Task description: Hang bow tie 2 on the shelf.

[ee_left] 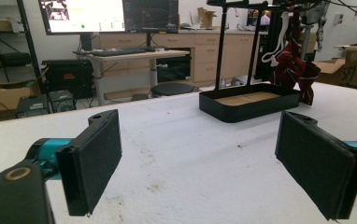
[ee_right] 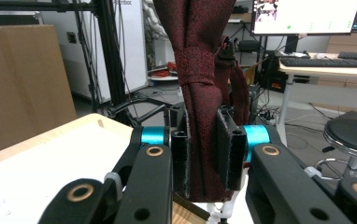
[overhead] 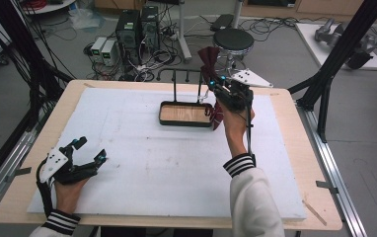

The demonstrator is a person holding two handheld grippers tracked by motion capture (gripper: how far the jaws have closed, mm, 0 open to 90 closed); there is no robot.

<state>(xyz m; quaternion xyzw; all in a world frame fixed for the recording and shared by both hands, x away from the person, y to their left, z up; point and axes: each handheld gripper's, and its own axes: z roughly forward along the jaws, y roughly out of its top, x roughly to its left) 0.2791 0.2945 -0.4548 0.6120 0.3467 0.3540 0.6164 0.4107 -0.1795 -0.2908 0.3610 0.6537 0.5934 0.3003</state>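
Observation:
A dark red cloth [ee_right: 200, 93] is clamped between the jaws of my right gripper [ee_right: 204, 158], bunched and rising above them. In the high view that right gripper [overhead: 226, 91] is lifted at the right end of a black stand with a tray base [overhead: 185, 114], and the red cloth [overhead: 208, 61] sticks up behind it and hangs beside the tray. From the left gripper view the red cloth [ee_left: 294, 65] hangs by the stand's rail over the tray [ee_left: 249, 105]. My left gripper [overhead: 85, 153] rests low at the table's front left, jaws wide open with nothing between them [ee_left: 200, 163].
A white foam sheet [overhead: 142, 163] covers the wooden table [overhead: 295, 118]. A grey three-cornered plate [overhead: 248, 78] lies at the back edge. Behind the table stand a stool [overhead: 232, 40], computer boxes [overhead: 137, 29] and cables. Black frame posts rise at the right [overhead: 344, 44].

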